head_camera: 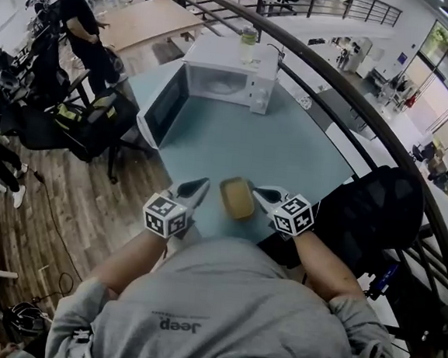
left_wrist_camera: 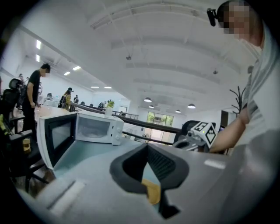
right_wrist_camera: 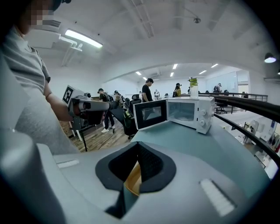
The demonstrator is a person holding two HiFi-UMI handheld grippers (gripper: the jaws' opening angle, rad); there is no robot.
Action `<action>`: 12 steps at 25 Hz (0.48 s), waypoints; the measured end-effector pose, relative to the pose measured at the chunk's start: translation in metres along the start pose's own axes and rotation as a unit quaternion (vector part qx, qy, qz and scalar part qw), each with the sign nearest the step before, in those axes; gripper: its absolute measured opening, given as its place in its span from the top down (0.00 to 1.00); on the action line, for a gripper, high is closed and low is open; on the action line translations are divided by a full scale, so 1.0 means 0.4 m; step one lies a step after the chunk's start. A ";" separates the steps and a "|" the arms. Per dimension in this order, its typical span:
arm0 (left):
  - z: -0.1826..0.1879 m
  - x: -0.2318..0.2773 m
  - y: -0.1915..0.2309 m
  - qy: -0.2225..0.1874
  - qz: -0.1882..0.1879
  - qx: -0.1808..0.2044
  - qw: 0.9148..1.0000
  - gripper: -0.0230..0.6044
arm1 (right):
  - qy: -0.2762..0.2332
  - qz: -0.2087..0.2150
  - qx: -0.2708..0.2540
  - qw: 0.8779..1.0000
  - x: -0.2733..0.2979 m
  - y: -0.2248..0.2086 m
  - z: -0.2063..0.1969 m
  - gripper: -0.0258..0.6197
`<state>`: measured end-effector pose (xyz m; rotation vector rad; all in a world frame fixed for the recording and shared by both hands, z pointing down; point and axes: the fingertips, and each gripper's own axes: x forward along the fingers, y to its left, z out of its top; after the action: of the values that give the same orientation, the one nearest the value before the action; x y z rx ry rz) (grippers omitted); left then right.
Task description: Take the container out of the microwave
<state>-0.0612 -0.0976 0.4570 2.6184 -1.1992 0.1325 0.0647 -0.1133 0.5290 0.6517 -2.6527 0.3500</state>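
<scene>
The yellow-brown container (head_camera: 238, 197) lies on the blue-grey table (head_camera: 235, 140), close to the person and outside the microwave (head_camera: 227, 76). The microwave's door (head_camera: 166, 104) hangs open to the left and its cavity looks empty. My left gripper (head_camera: 202, 185) is just left of the container, jaws together and holding nothing. My right gripper (head_camera: 260, 193) is just right of it, also shut and empty. In the left gripper view the container (left_wrist_camera: 152, 190) shows below the closed jaws (left_wrist_camera: 147, 145). It appears the same way in the right gripper view, container (right_wrist_camera: 132, 179) under the jaws (right_wrist_camera: 138, 143).
A bottle (head_camera: 247, 45) stands on top of the microwave. A curved dark railing (head_camera: 348, 92) runs behind and to the right of the table. A black chair (head_camera: 377, 207) is at the right, and chairs and a standing person (head_camera: 85, 26) at the left.
</scene>
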 end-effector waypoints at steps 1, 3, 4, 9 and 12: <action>0.003 -0.003 0.015 0.002 -0.006 0.000 1.000 0.93 | -0.003 -0.006 0.005 1.000 0.010 -0.001 0.007 0.95; 0.006 -0.009 0.046 0.005 -0.015 -0.002 1.000 0.93 | -0.010 -0.018 0.018 1.000 0.027 -0.002 0.021 0.95; 0.007 -0.012 0.061 0.007 -0.018 -0.004 1.000 0.93 | -0.014 -0.023 0.024 0.999 0.034 -0.001 0.028 0.95; 0.006 -0.002 0.112 0.006 -0.027 -0.016 0.999 0.93 | -0.025 -0.040 0.042 0.998 0.047 -0.011 0.045 0.95; 0.006 0.014 0.115 0.005 -0.033 -0.017 0.999 0.93 | -0.025 -0.045 0.050 0.997 0.040 -0.018 0.041 0.95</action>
<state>-0.0925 -0.1311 0.4648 2.6204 -1.0995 0.1120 0.0500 -0.1312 0.5220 0.8194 -2.6560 0.4483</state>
